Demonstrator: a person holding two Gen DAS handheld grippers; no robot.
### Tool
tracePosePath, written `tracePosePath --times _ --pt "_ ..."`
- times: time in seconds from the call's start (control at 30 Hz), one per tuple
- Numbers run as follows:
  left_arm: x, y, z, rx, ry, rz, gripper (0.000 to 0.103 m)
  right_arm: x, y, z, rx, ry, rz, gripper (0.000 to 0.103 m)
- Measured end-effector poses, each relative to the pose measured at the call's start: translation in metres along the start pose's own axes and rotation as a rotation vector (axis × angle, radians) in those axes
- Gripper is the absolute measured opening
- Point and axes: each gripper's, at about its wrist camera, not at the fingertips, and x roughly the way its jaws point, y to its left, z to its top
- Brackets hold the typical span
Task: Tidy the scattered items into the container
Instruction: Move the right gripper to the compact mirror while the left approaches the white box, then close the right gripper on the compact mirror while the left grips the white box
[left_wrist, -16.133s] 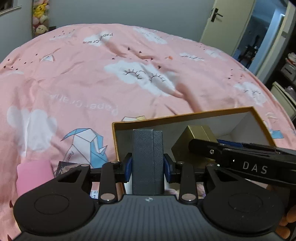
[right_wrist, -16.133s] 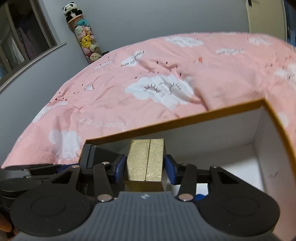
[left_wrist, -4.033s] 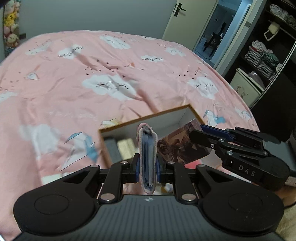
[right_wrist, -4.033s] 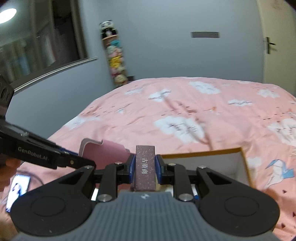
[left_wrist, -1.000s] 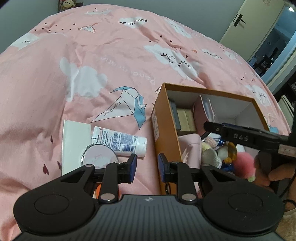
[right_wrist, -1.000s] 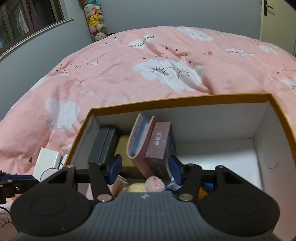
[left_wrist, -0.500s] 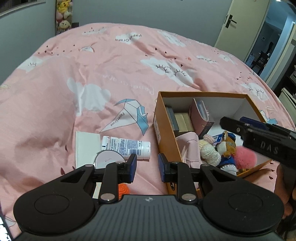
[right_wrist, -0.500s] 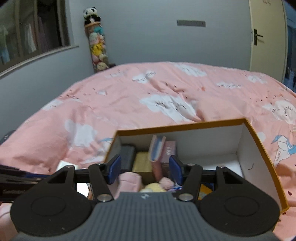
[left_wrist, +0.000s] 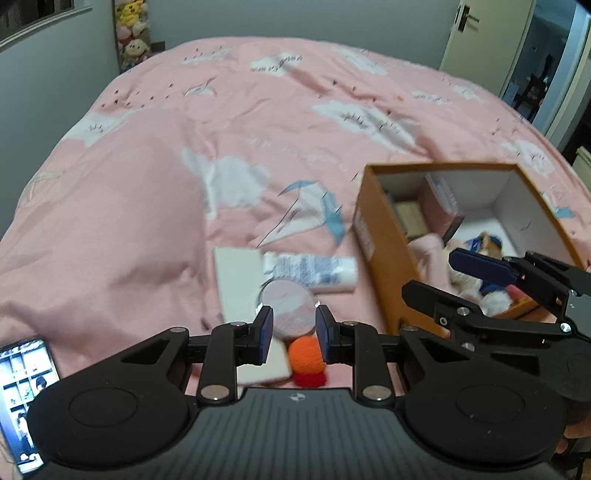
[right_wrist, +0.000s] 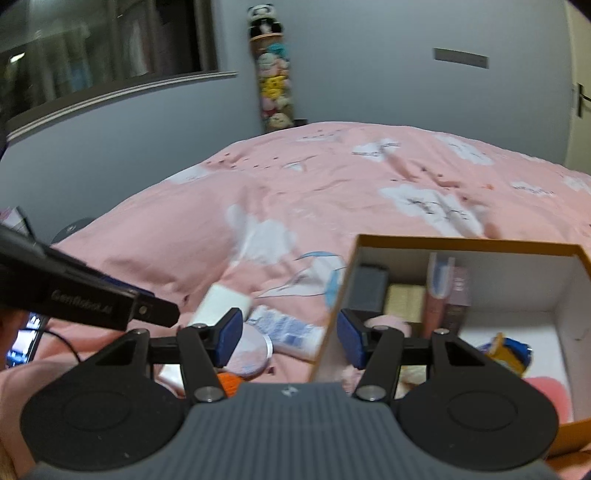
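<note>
You are holding the left gripper above the pink bedspread with its jaws narrow and nothing between them. Seen through the gap, a round pink compact and an orange yarn ball are lying just below. At about twelve o'clock from the compact, a white tube is lying beside a white card. The orange box is sitting at two o'clock, already holding books and soft toys. Your right gripper is hanging over the box's near-left corner, jaws fairly wide and gripping nothing. A lit phone is lying at eight o'clock.
</note>
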Motion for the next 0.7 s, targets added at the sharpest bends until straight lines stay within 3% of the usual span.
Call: tracePosePath --times 0.23,0.43,0.7 --pt "0.019 0.019 -0.015 -0.013 0.078 0.008 0.030 0.024 0.025 -0.012 -0.053 0.072 0.048 0.049" --pt "0.026 0.029 -0.012 -0.051 0.074 -0.027 0.030 0.041 0.037 -0.015 -0.127 0.134 0.089 0.047" --pt "0.056 0.047 0.004 -0.125 0.119 0.037 0.030 0.092 0.051 -0.008 -0.203 0.259 0.145 0.048"
